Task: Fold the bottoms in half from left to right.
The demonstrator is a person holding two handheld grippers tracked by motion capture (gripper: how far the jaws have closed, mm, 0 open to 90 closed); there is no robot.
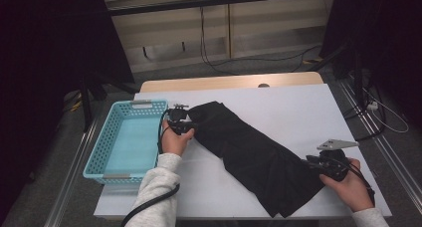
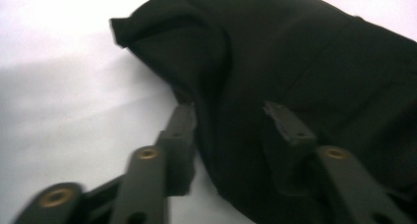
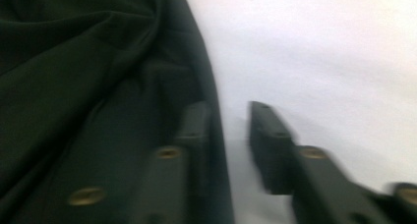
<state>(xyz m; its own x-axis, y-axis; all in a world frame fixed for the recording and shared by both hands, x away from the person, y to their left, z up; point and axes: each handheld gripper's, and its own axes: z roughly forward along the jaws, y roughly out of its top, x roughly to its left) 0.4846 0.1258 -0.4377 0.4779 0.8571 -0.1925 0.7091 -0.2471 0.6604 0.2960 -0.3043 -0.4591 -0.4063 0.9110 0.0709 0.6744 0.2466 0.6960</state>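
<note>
Presently unfolded: black cloth flat right of blue basket (basket bare). Left gripper, right gripper parted astride cloth edges, nothing clamped; folding, binning outstanding.

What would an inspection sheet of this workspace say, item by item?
Surface: white table, a wooden strip along its far edge.
Job's things: black cloth lying stretched out slantwise; empty blue basket at the table's left.
Clutter: nothing seen.
Grippers: left gripper open, jaws astride the cloth's edge; right gripper open at the cloth's other end, one jaw over the cloth, one over the table.
Cables: black cable trailing past the left sleeve; more on the floor.
Surroundings: grey floor, pale cabinets behind, dark curtains.
</note>
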